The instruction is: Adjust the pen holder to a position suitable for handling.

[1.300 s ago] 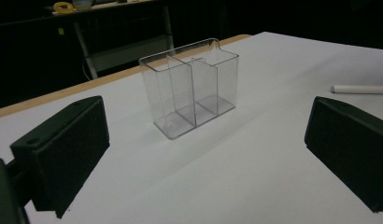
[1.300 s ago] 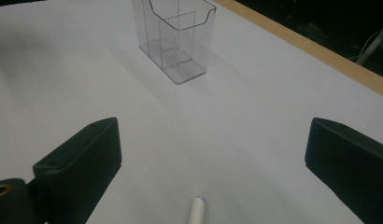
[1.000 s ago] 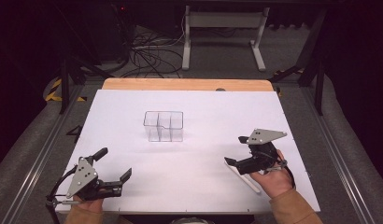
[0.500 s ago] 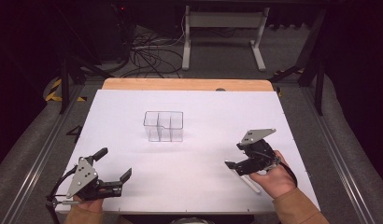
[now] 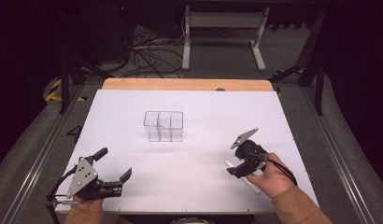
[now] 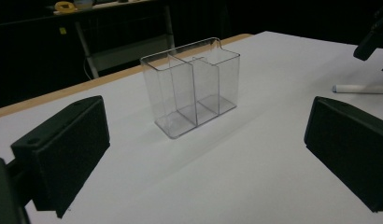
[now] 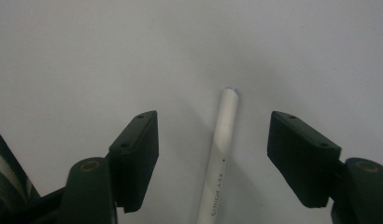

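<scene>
The right gripper point(image 7: 213, 154) has tipped down, spread astride the pen point(image 7: 217, 172), lengthwise between its jaws.

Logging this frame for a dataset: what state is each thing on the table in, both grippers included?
Clear organizer: upright on the white table, its compartments empty.
White pen: lying flat on the table, untouched, between the right gripper's fingers.
Right gripper: open, straddling the pen.
Left gripper: open, holding nothing, pointed toward the organizer.
</scene>
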### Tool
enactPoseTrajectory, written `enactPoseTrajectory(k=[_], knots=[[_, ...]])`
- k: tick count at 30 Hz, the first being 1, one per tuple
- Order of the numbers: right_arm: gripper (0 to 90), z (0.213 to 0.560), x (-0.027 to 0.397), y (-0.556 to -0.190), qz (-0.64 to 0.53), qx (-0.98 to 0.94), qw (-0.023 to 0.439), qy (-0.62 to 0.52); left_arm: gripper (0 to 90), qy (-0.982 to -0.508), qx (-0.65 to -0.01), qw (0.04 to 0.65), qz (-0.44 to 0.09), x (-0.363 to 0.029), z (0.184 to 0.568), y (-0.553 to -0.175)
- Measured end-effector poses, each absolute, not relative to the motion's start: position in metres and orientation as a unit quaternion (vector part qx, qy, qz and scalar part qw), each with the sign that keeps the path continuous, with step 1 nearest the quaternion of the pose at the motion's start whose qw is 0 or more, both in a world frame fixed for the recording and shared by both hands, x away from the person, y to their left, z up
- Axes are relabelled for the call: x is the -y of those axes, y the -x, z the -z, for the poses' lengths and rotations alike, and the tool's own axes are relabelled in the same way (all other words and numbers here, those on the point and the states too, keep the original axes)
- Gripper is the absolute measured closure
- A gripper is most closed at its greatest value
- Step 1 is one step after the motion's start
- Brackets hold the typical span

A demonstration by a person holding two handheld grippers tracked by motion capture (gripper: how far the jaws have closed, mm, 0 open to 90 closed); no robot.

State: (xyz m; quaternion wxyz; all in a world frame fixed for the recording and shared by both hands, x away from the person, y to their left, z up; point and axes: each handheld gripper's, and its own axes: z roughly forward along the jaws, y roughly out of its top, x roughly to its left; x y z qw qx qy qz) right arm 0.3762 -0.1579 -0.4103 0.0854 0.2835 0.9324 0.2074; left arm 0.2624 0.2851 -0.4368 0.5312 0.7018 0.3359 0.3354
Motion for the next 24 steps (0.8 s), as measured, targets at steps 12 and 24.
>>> enactPoseTrajectory(k=[12,24], knots=[[46.9,0.422,0.153,-0.385,-0.121,-0.937,0.060,-0.322,0.9,-0.703,-0.334,0.530,-0.336,-0.285,0.437,-0.262],[60.8,0.432,0.149,-0.387,-0.074,-0.936,0.058,-0.339,1.0,-0.701,-0.337,0.530,-0.337,-0.284,0.437,-0.262]])
